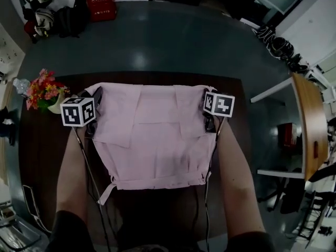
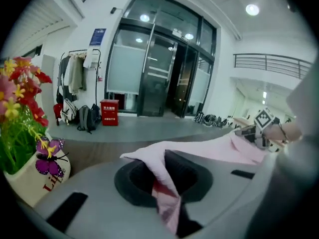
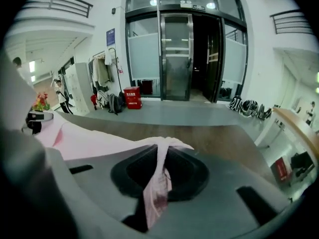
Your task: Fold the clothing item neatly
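Note:
A pale pink garment [image 1: 155,135] lies spread across the dark wooden table [image 1: 42,151], its far edge held up at both corners. My left gripper [image 1: 95,103] is shut on the garment's far left corner, and in the left gripper view the pink cloth [image 2: 162,180] runs pinched between the jaws. My right gripper [image 1: 208,109] is shut on the far right corner, where the right gripper view shows a fold of pink cloth [image 3: 158,183] clamped in the jaws. A tie strap [image 1: 106,191] hangs at the garment's near left corner.
A white pot of red and yellow flowers [image 1: 46,92] stands on the table just left of my left gripper, also seen as flowers [image 2: 20,128]. A red box [image 1: 101,3] and bags stand on the floor beyond. A wooden desk [image 1: 310,125] is at the right.

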`<action>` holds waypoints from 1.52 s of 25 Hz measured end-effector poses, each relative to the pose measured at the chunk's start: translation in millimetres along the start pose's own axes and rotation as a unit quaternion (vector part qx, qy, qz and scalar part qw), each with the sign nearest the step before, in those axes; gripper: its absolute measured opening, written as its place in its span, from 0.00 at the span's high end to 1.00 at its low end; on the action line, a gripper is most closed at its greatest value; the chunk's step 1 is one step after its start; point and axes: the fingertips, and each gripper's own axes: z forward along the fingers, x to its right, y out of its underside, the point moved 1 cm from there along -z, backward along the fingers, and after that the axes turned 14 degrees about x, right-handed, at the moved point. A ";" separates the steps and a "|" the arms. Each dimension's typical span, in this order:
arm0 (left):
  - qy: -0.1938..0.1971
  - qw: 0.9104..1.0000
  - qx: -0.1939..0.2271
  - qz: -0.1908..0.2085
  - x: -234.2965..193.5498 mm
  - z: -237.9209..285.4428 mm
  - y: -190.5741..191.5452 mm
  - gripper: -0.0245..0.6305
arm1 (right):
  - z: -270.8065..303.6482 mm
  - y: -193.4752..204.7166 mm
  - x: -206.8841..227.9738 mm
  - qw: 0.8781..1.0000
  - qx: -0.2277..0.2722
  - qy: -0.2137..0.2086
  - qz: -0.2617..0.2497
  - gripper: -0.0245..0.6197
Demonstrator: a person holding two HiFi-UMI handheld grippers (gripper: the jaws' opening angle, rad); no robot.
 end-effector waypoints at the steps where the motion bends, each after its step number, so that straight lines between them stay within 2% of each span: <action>1: -0.004 1.000 -0.013 0.017 -2.4 2.4 5.1 0.91 | 3.7 3.1 0.7 1.000 -0.003 0.004 -0.007 0.93; 5: -0.002 0.996 -0.044 0.080 -3.1 5.5 19.5 0.83 | 9.6 5.4 5.2 0.999 -0.005 0.021 -0.037 0.82; 6: 0.007 0.994 -0.056 0.091 -1.4 5.1 25.0 0.78 | 9.6 6.1 7.8 0.999 -0.005 0.029 -0.042 0.80; 8: 0.025 0.991 -0.083 0.105 1.4 1.9 36.1 0.65 | 6.7 5.3 17.8 0.998 0.002 0.053 -0.045 0.69; 10: 0.028 0.988 -0.095 0.116 -0.5 -4.7 40.0 0.59 | -0.4 2.5 28.6 0.997 0.012 0.072 -0.035 0.68; 13: 0.014 0.990 -0.089 0.111 -7.3 -25.1 37.8 0.59 | -21.5 -6.7 32.3 0.994 0.044 0.086 -0.042 0.68; 16: -0.013 0.996 -0.023 0.080 -4.3 -55.6 24.1 0.59 | -56.8 -25.0 17.6 0.989 0.111 0.073 -0.060 0.68; 18: -0.022 0.997 0.024 0.070 8.6 -76.7 12.3 0.59 | -84.0 -34.9 -2.3 0.985 0.153 0.049 -0.058 0.68; 22: -0.002 0.993 0.082 0.082 57.3 -115.1 -14.6 0.59 | -151.3 -52.9 -38.6 0.975 0.219 0.014 -0.040 0.68; 24: 0.014 0.990 0.111 0.084 86.2 -141.0 -31.4 0.59 | -194.5 -68.2 -53.2 0.964 0.266 0.002 -0.019 0.68; 27: 0.037 0.982 0.167 0.081 126.6 -188.2 -52.6 0.59 | -259.6 -84.0 -72.1 0.944 0.329 -0.009 0.007 0.69; 29: 0.043 0.972 0.213 0.085 155.2 -225.5 -57.9 0.60 | -302.3 -82.5 -77.3 0.935 0.354 -0.008 0.024 0.72; 32: 0.029 0.959 0.260 0.113 202.7 -288.0 -51.2 0.74 | -368.6 -69.1 -73.9 0.921 0.384 -0.001 0.056 0.89; 34: 0.023 0.953 0.279 0.115 237.6 -332.5 -42.0 0.86 | -415.0 -52.9 -69.0 0.915 0.396 -0.006 0.076 0.92; 38: 0.018 0.944 0.309 0.117 312.8 -420.4 -19.2 0.95 | -512.6 -10.8 -66.8 0.907 0.404 -0.058 0.101 0.96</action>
